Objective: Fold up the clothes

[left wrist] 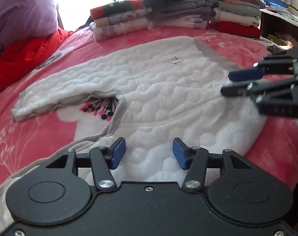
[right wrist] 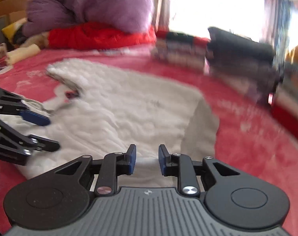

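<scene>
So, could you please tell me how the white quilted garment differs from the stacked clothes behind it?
The white quilted garment lies spread open in one layer near both grippers; the stacked clothes are folded into piles at the bed's far edge. The garment is plain white, the stacks mixed colours. Both rest on the pink blanket.

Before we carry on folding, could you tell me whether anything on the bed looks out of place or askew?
Only the white garment stands out: it lies unfolded and inside out, its label showing and one sleeve skewed sideways. The folded stacks behind look tidy.
</scene>
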Tool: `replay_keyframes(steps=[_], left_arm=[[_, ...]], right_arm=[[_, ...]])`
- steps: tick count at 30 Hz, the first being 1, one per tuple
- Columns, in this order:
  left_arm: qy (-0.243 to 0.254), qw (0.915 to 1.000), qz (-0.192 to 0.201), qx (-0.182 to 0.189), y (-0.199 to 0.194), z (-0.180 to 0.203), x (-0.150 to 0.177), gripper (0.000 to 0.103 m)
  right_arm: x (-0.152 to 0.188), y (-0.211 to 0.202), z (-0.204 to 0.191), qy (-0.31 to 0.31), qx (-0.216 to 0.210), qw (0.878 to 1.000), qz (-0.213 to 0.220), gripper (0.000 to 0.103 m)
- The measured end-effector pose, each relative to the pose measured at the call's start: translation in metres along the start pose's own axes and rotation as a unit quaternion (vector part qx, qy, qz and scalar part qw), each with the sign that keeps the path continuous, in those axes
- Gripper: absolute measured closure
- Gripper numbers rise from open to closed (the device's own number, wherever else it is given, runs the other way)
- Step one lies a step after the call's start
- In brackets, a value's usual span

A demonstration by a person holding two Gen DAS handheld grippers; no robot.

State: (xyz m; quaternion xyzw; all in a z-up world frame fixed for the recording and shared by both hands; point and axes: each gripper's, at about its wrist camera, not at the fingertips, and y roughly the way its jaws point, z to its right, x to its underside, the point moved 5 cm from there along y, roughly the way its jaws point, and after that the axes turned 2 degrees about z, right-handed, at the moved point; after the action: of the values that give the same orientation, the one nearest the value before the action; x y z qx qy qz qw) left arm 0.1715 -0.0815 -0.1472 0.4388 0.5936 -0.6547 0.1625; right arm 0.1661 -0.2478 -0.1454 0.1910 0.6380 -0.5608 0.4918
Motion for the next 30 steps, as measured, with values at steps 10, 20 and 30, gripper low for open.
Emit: replay_keyframes(steps=[10,20,30], left_arm=[[-0.080,0.9959,0.001,-0.043,-0.053,-0.020,0.027,0.047],[-0.144,0.9866,-0.009,-0.075,-0.084,-0.060,0.070,0.047],[-0.149,0.9844,-0.023,-0.090,-0.079,-0.073,0.084,0.047]], right_arm=[[0.014,-0.019,-0.007,0.028,-0.014,0.999,-0.028,0.059],[-0.018,-0.008,0.085,0.146,0.007,0.987,0.060,0.063],[-0.021,0.082,0.167,0.228,-0.026,0.973,0.037,0.063]])
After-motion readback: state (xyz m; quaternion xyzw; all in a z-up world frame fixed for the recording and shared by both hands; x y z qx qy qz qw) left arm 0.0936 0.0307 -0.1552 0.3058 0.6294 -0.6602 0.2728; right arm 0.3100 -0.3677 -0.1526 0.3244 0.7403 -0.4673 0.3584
